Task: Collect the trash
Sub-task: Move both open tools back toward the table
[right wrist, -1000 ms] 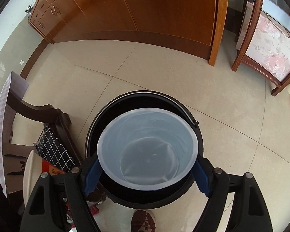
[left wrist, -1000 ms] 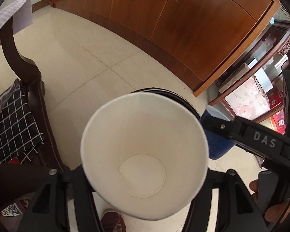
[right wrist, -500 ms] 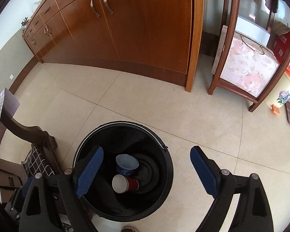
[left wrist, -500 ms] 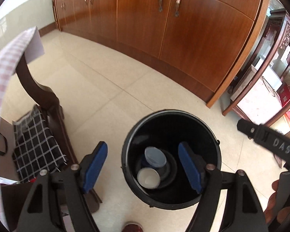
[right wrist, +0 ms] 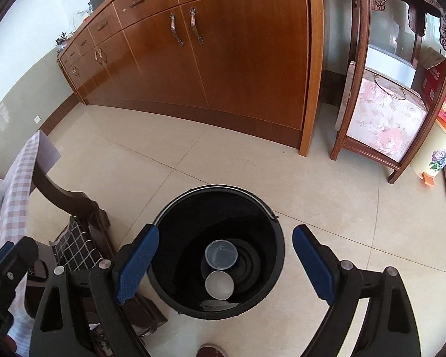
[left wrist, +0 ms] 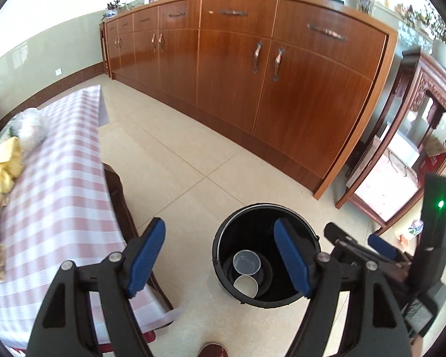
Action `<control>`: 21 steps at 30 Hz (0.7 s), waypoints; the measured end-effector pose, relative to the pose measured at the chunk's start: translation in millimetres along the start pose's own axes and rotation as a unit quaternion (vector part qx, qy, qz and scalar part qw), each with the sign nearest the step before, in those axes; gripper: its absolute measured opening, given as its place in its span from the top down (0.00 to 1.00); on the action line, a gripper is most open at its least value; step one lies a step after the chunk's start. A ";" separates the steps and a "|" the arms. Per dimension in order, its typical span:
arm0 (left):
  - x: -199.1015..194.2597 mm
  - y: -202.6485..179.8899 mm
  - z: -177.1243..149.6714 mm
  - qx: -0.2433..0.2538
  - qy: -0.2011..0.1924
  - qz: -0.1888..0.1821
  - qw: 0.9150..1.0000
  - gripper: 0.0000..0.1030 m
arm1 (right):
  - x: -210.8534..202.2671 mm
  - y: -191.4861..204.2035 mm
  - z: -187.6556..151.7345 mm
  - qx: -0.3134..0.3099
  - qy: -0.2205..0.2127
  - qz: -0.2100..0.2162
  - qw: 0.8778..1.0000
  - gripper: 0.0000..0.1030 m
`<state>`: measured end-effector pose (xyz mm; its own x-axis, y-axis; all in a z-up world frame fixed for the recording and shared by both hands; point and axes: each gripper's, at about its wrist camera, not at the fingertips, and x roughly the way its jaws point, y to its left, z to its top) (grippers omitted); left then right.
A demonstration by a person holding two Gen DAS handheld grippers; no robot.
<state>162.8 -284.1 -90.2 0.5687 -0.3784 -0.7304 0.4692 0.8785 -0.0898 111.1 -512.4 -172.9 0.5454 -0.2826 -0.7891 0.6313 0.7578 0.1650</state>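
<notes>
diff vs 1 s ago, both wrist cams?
Both cups were let go: the paper cup left the left gripper, the clear plastic cup left the right gripper, and both now lie at the bottom of the black bin. Both grippers are open, empty and have pulled up and away from it. Bin, chair and cabinets unchanged.

Black jaws, blue pads [left wrist: 145, 257], silver screws
</notes>
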 end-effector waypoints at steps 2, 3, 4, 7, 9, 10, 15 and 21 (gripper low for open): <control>-14.0 10.8 0.3 -0.007 -0.009 0.005 1.000 0.25 | -11.7 9.7 -7.3 -0.007 -0.012 0.013 1.000 0.10; -20.5 16.7 -0.8 -0.011 -0.012 0.008 1.000 0.25 | -17.9 15.5 -10.6 -0.011 -0.018 0.021 1.000 0.10; -26.9 21.9 -2.1 -0.015 -0.015 0.011 1.000 0.25 | -24.4 21.4 -13.8 -0.015 -0.023 0.029 0.999 0.10; -47.8 42.2 -5.8 -0.028 -0.027 0.025 0.999 0.25 | -45.7 41.8 -23.4 -0.027 -0.041 0.055 0.997 0.10; -61.8 55.4 -9.3 -0.038 -0.037 0.035 0.998 0.25 | -60.6 57.1 -29.3 -0.038 -0.052 0.071 0.995 0.10; -68.5 61.3 -11.4 -0.042 -0.042 0.040 0.997 0.25 | -68.8 65.2 -32.3 -0.044 -0.059 0.078 0.994 0.10; -95.9 94.3 -21.7 -0.064 -0.062 0.070 0.994 0.25 | -105.6 108.5 -44.5 -0.089 -0.087 0.109 0.986 0.10; -120.5 138.4 -40.8 -0.097 -0.070 0.108 0.987 0.25 | -133.2 161.7 -60.8 -0.144 -0.095 0.147 0.974 0.10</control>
<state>131.7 -105.0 -42.2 0.7349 -0.2010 -0.6477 0.1962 0.9772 -0.0805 107.0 -316.4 -77.0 0.7886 -0.1107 -0.6049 0.2663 0.9481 0.1736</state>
